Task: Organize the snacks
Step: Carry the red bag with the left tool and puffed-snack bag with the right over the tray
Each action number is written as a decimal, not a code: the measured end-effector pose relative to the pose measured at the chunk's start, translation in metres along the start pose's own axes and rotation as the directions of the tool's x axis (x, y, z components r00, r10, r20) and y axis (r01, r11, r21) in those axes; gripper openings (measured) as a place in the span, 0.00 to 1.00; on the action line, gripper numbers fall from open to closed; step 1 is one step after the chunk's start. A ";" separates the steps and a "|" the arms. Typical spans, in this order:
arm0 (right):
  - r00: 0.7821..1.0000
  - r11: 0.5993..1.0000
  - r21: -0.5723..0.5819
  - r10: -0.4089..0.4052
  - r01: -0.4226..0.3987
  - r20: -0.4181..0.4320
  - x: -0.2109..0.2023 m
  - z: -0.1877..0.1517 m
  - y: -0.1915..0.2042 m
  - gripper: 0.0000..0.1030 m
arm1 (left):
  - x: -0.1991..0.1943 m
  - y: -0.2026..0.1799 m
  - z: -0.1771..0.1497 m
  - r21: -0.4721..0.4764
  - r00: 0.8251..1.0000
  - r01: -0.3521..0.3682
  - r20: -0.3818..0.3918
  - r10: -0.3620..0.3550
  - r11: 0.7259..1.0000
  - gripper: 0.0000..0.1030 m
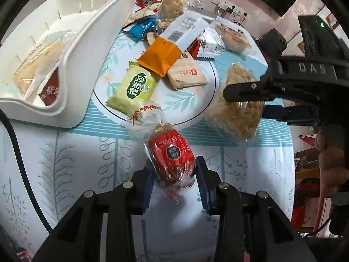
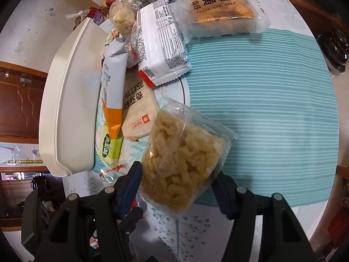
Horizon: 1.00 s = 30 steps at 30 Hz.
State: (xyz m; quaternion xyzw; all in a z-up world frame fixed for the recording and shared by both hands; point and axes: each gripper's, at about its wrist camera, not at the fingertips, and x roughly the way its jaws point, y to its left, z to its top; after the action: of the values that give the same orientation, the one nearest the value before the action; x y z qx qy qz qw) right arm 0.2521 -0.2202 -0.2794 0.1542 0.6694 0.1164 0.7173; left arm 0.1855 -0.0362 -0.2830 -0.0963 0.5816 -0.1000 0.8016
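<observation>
— Where's the bin (image 1: pixel 72 69) from my left camera?

— Left of the plate (image 1: pixel 196 109), with packets (image 1: pixel 37 65) inside it.

— And on the plate?

— A heap of wrapped snacks (image 1: pixel 172 50); the barcode packet (image 1: pixel 185 29) lies on top. The fried-dough pack (image 2: pixel 181 166) sits at the plate's right edge.

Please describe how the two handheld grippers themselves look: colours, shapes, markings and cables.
Both are black plastic with silver screw heads. The left gripper has ribbed blue fingertip pads. The right gripper shows blue pads too; the left view shows its raised "DAS" lettering, green indicator light and bare hand.
</observation>
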 end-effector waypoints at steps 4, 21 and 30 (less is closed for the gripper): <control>1.000 1.000 0.005 0.014 -0.014 0.010 -0.010 -0.009 0.000 0.60 | -0.018 -0.005 0.000 0.030 1.000 0.017 0.017 -0.017 0.999 0.34; 0.982 0.991 -0.125 0.071 -0.049 0.174 -0.069 -0.039 0.042 0.60 | -0.116 -0.017 0.015 0.144 0.981 -0.041 0.195 0.013 0.989 0.34; 0.948 0.970 -0.237 0.123 -0.053 0.292 -0.088 -0.056 0.092 0.60 | -0.160 0.019 0.030 0.132 0.960 -0.087 0.274 0.048 0.987 0.34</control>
State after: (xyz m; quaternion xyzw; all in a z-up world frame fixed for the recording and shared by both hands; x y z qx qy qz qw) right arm 0.1929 -0.1638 -0.1667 0.1176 0.5256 0.1989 0.8187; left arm 0.1667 0.0270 -0.1331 -0.0314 0.4610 -0.1000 0.8812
